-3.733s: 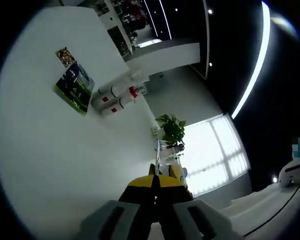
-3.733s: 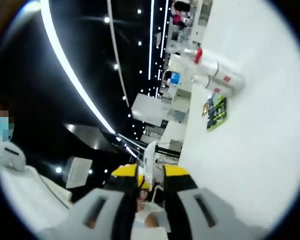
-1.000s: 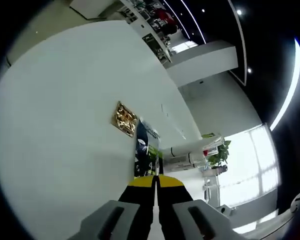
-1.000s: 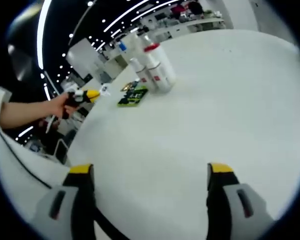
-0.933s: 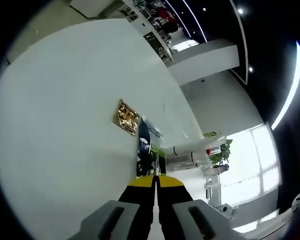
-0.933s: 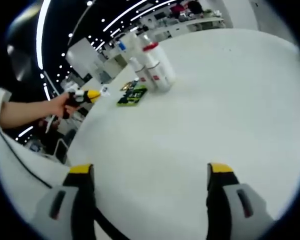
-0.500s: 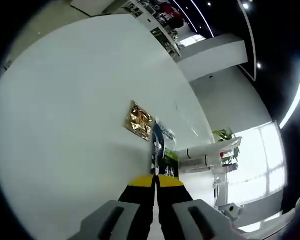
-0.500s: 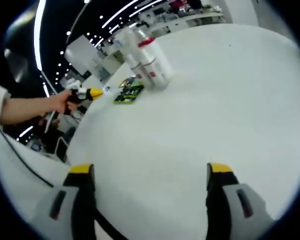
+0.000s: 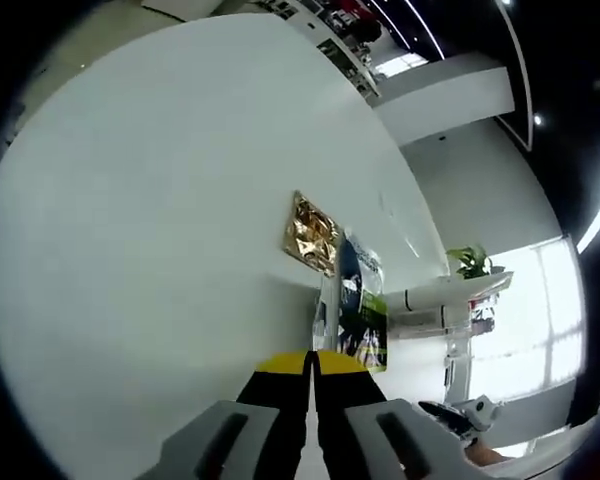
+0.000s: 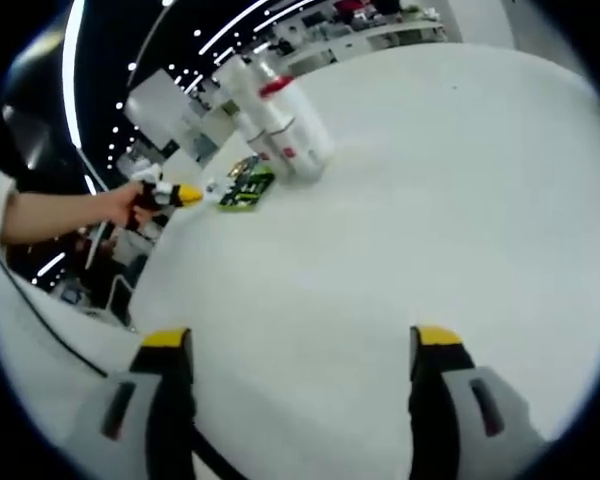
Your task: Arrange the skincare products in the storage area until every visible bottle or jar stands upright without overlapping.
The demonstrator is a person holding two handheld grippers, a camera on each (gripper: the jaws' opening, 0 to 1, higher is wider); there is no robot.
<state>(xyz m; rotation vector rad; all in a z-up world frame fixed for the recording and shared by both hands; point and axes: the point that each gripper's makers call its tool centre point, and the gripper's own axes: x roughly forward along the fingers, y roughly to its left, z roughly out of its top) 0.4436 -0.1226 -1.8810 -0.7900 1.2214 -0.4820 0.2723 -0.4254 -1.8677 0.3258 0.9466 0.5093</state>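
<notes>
We hold the left gripper (image 9: 311, 365), jaws pressed together and empty, near the green sachet (image 9: 365, 322) on the white desk (image 9: 140, 230). The right gripper (image 10: 295, 345), jaws wide, faces the white bottles (image 10: 275, 125) standing far off beside the sachets, ready to approach.

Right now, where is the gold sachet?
In the left gripper view, the gold sachet lies flat on the white table, right of centre, beside the green-and-blue packet.
</notes>
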